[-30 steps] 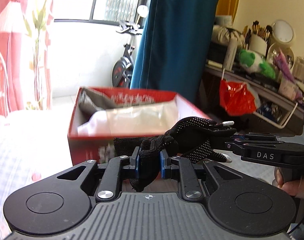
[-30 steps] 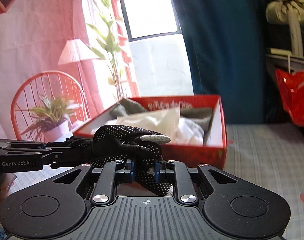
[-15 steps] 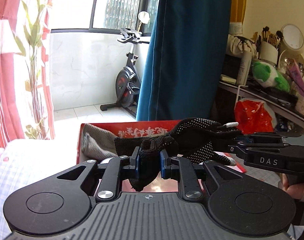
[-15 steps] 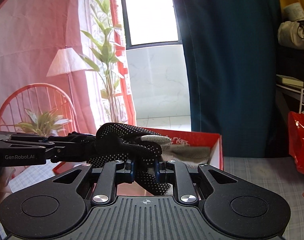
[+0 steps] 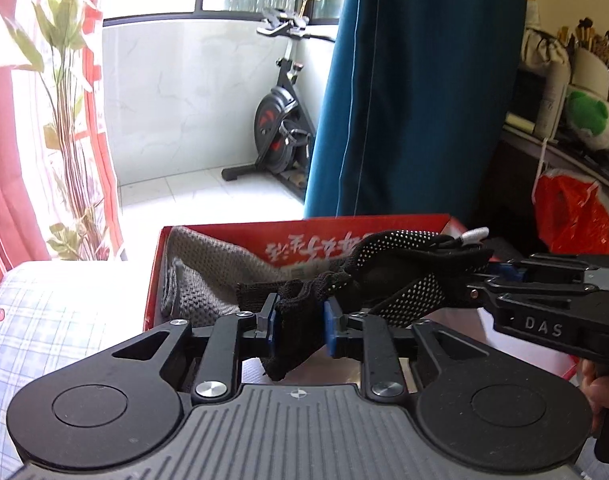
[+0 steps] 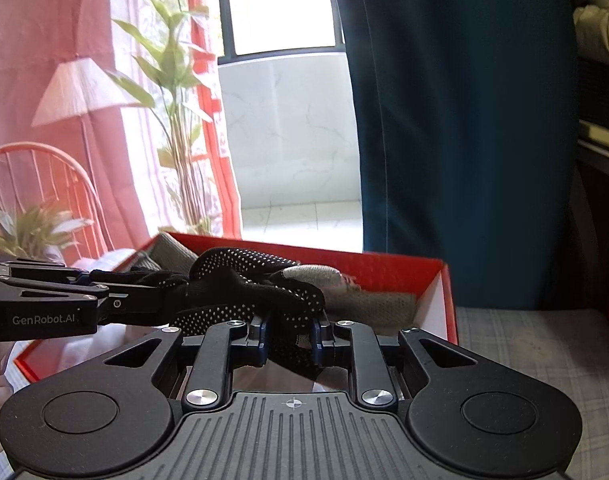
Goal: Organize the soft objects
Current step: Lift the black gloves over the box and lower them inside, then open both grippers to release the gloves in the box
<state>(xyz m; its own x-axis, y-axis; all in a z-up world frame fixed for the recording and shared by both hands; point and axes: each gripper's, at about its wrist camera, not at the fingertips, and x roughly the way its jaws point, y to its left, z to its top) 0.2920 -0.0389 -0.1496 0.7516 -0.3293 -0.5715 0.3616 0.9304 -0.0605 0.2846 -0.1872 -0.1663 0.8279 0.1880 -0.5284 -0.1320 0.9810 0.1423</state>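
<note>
Two grippers are sharing one black dotted glove (image 5: 400, 268) above the red box (image 5: 344, 236). Nearest the left wrist camera, the left gripper (image 5: 300, 320) is clamping the cuff end between its blue pads while its jaws are opening slightly, a flap of cuff hanging down below them. In the right wrist view, the right gripper (image 6: 289, 330) is pinching the dotted finger end, its jaws also easing apart with the fabric between them and touching both pads. The glove is stretching crosswise between the two tools, its long axis running roughly level from one gripper to the other: cuff toward the left gripper, fingers toward the right, with a grey fingertip (image 6: 314, 274) sticking out toward the far side of the box. A hand (image 5: 598, 394) is gripping the right tool's handle at the edge of the left view. Under and beyond the glove, a grey knitted cloth (image 5: 208, 272) is lying inside the box, which is sitting on a checked sheet (image 5: 44, 320). Farther back, a teal curtain (image 5: 416, 88) is hanging, with an exercise bike (image 5: 282, 120) standing on the balcony behind it.
</note>
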